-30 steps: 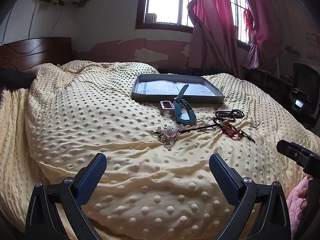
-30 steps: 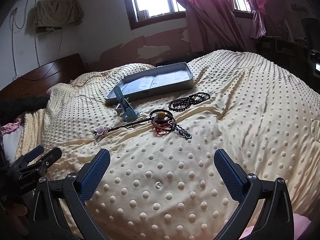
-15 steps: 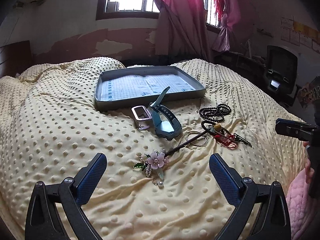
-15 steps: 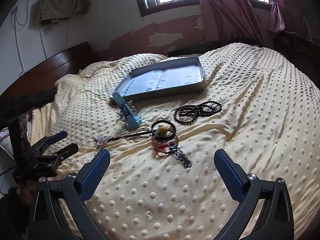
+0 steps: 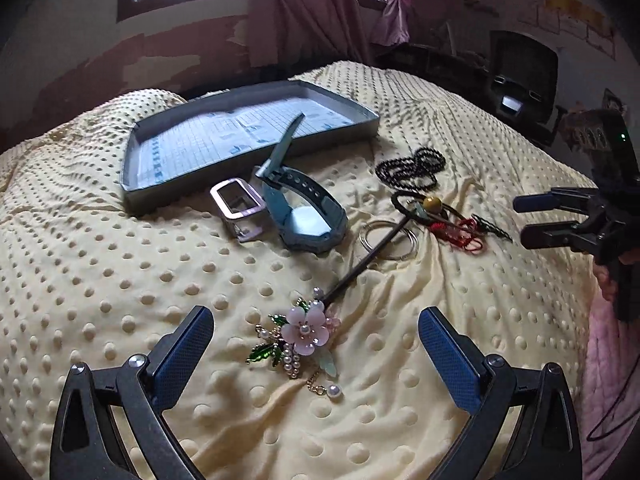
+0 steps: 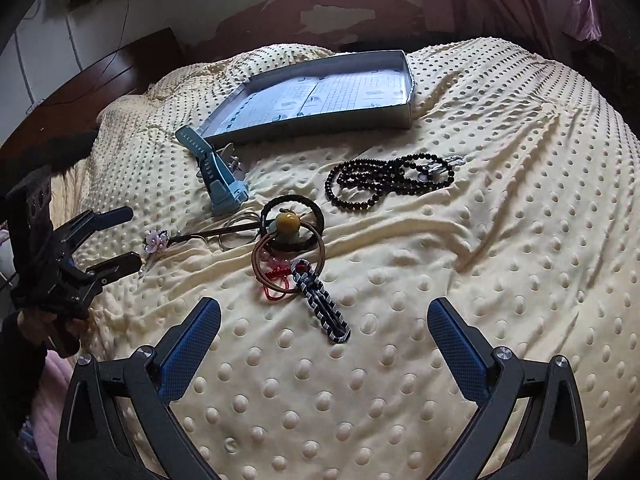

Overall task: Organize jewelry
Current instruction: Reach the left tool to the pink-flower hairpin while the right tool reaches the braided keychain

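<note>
My left gripper [image 5: 314, 346] hangs spread wide around the flower hairpin [image 5: 304, 330] on the bed [image 5: 100, 272]. My right gripper [image 6: 324, 334] is spread too, just short of the braided charm [image 6: 320, 300]; the grey tray [image 6: 320, 126] sits beyond.

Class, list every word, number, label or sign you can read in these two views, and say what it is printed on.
None can be read.
Tray: its lining sheet has a printed grid and marks, too blurred to read.
Wall papers: too small and blurred.
Left gripper: faint print on one finger, unreadable.
</note>
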{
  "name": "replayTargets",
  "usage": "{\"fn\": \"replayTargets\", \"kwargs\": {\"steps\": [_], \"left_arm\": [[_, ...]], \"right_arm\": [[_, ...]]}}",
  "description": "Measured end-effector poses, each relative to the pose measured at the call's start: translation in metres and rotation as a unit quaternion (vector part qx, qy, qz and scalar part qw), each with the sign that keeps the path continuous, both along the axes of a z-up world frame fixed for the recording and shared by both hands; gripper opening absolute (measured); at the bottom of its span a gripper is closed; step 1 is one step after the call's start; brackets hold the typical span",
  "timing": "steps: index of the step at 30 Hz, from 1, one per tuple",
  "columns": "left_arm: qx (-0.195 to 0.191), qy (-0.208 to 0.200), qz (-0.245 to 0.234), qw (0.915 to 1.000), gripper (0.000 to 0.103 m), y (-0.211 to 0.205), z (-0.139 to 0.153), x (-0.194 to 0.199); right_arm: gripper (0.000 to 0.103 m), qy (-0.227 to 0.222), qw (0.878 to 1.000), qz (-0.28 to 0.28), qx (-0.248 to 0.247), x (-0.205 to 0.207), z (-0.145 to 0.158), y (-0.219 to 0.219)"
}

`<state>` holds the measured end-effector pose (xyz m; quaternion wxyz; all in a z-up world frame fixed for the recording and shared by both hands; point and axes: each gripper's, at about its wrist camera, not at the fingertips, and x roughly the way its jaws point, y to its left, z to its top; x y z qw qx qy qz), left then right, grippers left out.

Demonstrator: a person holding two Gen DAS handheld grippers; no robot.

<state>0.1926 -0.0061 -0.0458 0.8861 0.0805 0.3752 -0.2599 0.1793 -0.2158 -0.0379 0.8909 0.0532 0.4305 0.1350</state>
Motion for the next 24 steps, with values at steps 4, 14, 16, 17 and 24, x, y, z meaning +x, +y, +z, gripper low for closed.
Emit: {"fn": "replayTargets", "kwargs": {"steps": [4,14,16,17,24], "left_arm": [[-0.005,0.025,-0.018,0.9995,0.103,0.000,-0.008,0.008],[0.046,0.031,0.006,0.9984,0.079,-0.017,-0.015,0.017],[0.048,0.034,-0.002,0.9983,0.076,-0.021,-0.014,0.012],[0.046,0.038,-0.003,0.9982,0.074,-0.023,-0.013,0.010],[-0.030,0.103,0.024,0.9939,0.062,-0.022,-0.012,-0.008]], "right_arm": [[0.060,0.012,1.000,0.023,-0.009,0.004,-0.009,0.009],[0.038,0.022,0.999,0.020,-0.017,0.008,-0.013,0.015],[0.037,0.023,0.999,0.018,-0.014,0.007,-0.013,0.015],[0.037,0.025,0.999,0.019,-0.007,0.006,-0.013,0.014],[0.020,0.037,0.999,0.013,0.020,0.003,-0.018,0.008]]}}
